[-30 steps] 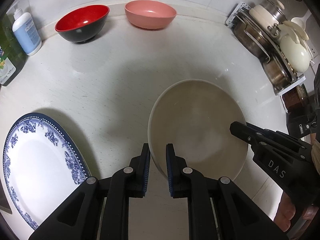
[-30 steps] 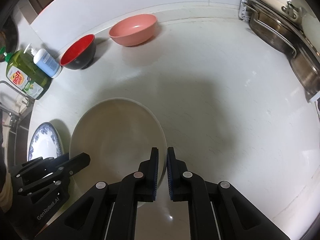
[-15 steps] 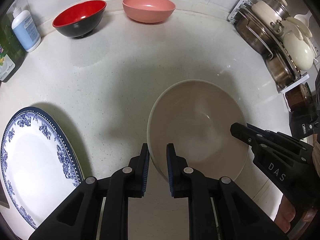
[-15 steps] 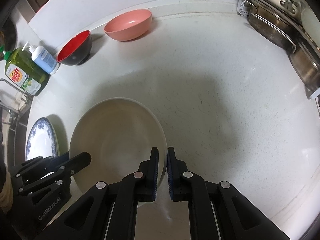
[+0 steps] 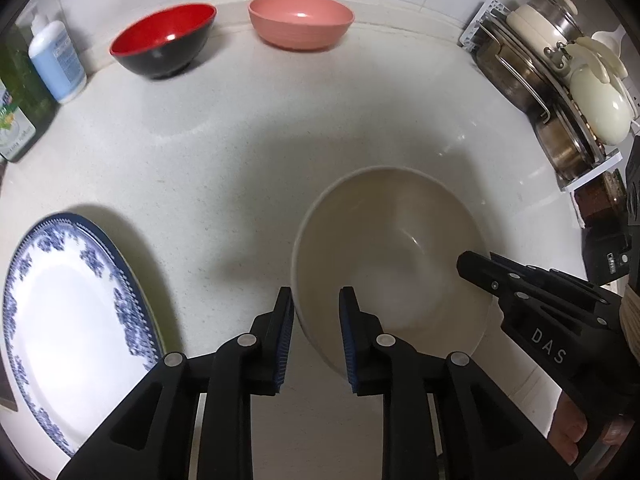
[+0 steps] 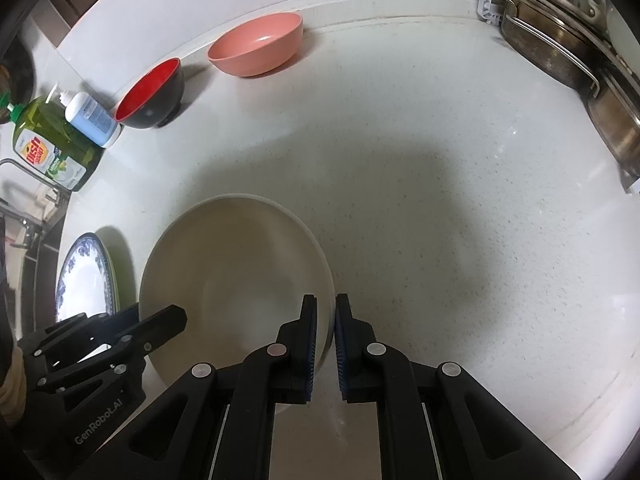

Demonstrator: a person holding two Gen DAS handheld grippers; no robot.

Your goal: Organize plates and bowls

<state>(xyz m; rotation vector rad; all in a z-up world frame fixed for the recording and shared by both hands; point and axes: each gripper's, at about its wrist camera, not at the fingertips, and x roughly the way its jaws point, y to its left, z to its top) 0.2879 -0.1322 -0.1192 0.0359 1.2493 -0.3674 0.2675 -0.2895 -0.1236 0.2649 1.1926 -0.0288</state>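
Note:
A large cream bowl (image 5: 392, 252) (image 6: 236, 268) is gripped on both sides. My left gripper (image 5: 316, 340) straddles its left rim, with the jaws a little apart around the rim. My right gripper (image 6: 326, 344) is shut on its right rim. A blue-patterned white plate (image 5: 68, 312) (image 6: 86, 276) lies at the left. A red-and-black bowl (image 5: 164, 40) (image 6: 152, 96) and a pink bowl (image 5: 300, 20) (image 6: 256, 44) stand by the back wall.
A green dish soap bottle (image 6: 48, 148) and a blue-white pump bottle (image 5: 56, 60) (image 6: 90, 118) stand at the left by the sink. A rack with steel pots and lids (image 5: 560, 92) (image 6: 568, 48) lines the right. White counter (image 6: 440, 184) stretches between.
My left gripper's jaws have opened a little around the cream bowl's rim. Both views have shifted slightly relative to the counter; the right gripper stays shut on the rim.

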